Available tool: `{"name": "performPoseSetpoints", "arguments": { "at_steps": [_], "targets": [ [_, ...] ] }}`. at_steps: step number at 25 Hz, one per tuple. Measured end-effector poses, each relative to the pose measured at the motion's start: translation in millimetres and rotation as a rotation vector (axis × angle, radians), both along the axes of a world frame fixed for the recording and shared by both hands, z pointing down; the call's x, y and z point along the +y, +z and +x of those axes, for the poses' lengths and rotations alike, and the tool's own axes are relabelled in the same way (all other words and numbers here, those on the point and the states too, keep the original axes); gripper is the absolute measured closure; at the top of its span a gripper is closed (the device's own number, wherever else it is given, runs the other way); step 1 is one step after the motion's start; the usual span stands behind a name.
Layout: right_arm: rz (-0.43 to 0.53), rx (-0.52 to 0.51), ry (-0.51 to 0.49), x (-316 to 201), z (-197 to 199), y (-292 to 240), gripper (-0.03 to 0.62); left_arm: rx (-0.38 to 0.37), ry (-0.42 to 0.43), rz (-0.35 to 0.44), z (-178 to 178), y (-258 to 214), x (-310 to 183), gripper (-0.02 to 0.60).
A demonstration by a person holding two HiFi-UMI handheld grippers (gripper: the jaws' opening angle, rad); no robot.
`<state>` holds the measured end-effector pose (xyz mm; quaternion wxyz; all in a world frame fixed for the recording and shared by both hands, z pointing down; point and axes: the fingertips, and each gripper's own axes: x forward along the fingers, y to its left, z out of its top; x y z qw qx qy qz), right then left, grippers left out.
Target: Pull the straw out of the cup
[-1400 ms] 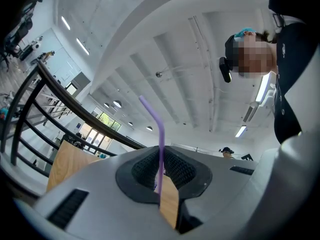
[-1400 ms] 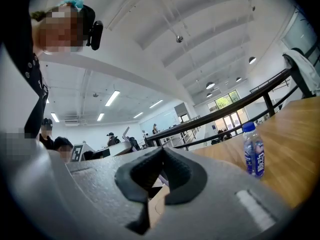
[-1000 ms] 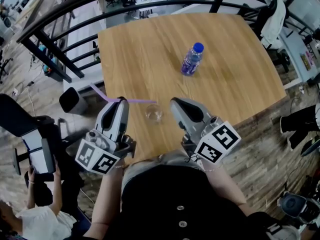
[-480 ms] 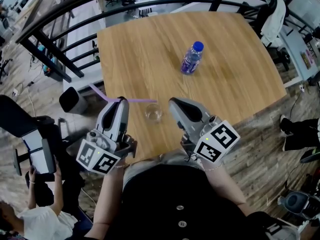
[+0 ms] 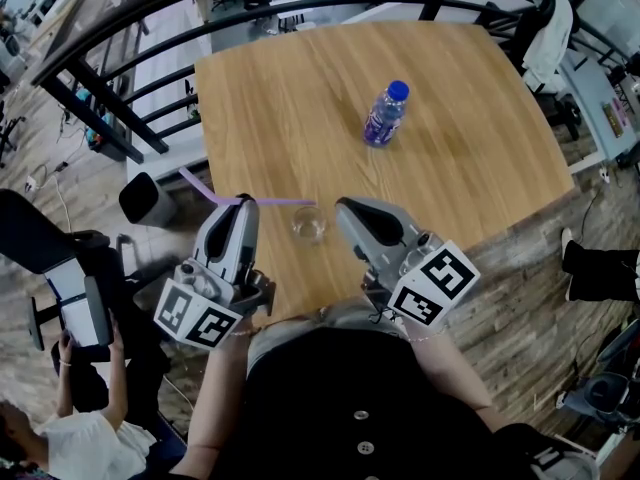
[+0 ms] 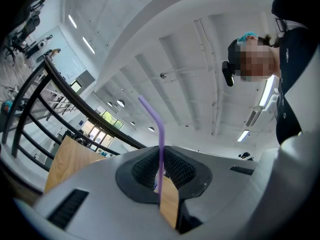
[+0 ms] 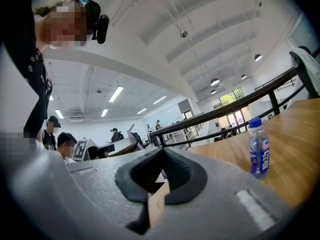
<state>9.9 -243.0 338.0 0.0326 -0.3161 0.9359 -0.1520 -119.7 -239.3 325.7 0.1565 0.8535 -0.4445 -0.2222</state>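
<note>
left gripper (image 5: 243, 204): fingers narrow, pinching purple straw (image 5: 276, 202) | straw: juts out both sides of those fingers, 1 end over cup (image 5: 308, 226) | cup: on table (image 5: 290, 98), between the 2 grippers' fingertips | right gripper (image 5: 345, 206): fingertips together, empty

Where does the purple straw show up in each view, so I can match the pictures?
Head view: the straw lies level, left of centre, gripped by the left gripper, one end by the cup.
Left gripper view: the straw stands at centre, rising from between the jaws and bending to the upper left.
Right gripper view: not clearly in it.
Shared landmark: the wooden table.
</note>
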Motion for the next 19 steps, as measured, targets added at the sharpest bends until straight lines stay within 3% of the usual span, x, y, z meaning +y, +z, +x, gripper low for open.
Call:
{"name": "performPoseSetpoints", "arguments": {
  "at_steps": [19],
  "targets": [
    [-0.031,0.018,-0.024,5.1,-3.6,9.0,0.595,-0.014,0.037,0.009,2.0,2.3,2.9,0.538]
  ]
}}
